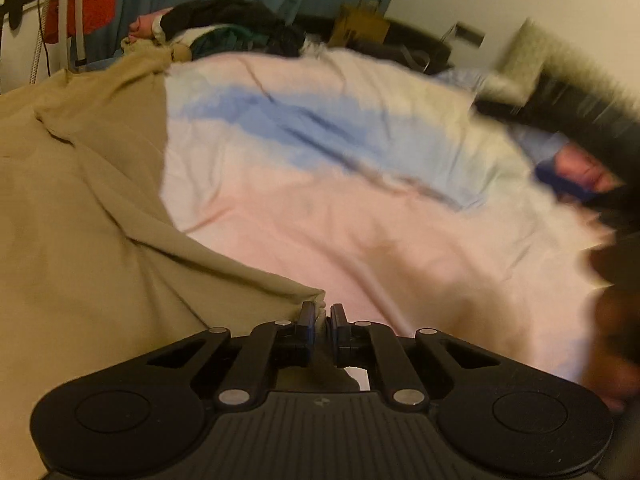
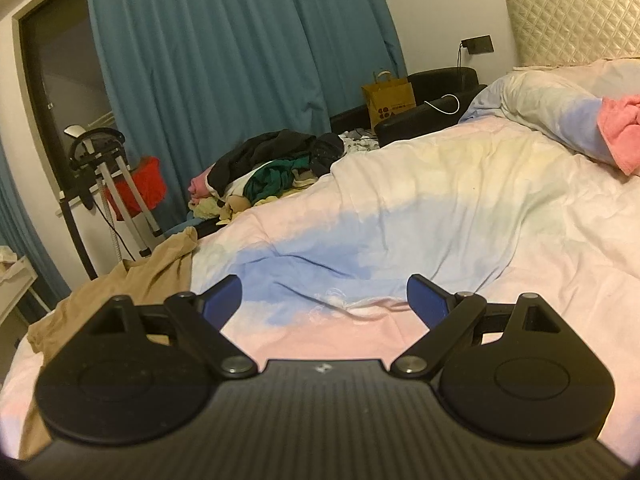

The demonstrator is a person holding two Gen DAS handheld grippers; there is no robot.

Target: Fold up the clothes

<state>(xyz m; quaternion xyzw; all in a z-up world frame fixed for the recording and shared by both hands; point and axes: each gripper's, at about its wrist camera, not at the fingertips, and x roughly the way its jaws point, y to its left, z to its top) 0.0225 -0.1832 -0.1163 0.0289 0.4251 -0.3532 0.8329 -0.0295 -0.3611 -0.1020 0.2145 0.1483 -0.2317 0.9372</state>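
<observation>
Item: tan garment (image 1: 80,200), thin cloth, lying rumpled and spread over the left side of the bed, on a pastel pink, blue and yellow duvet (image 1: 320,208). In the right wrist view the same garment (image 2: 132,280) drapes over the bed's near left edge.

Left tongs (image 1: 322,312): pressed together on a corner or hem of the tan garment, a pale scrap of cloth showing between the tips. The left view is blurred, which suggests motion.

Right tongs (image 2: 324,300): spread wide, holding nothing, hovering above the duvet, well apart from the garment.

Stock awaiting: heap of mixed clothes (image 2: 272,164) at the far end of the bed, dark, green and pink pieces among them. Pink cloth (image 2: 620,132) near the pillow.

Step in hand, judged: one edge of the tan garment is gripped, either to spread it flat or to carry it over in a fold; the crumpled lie fits both.

Next move calls for: the right tongs taking a second edge of the garment, so the cloth is held taut.
</observation>
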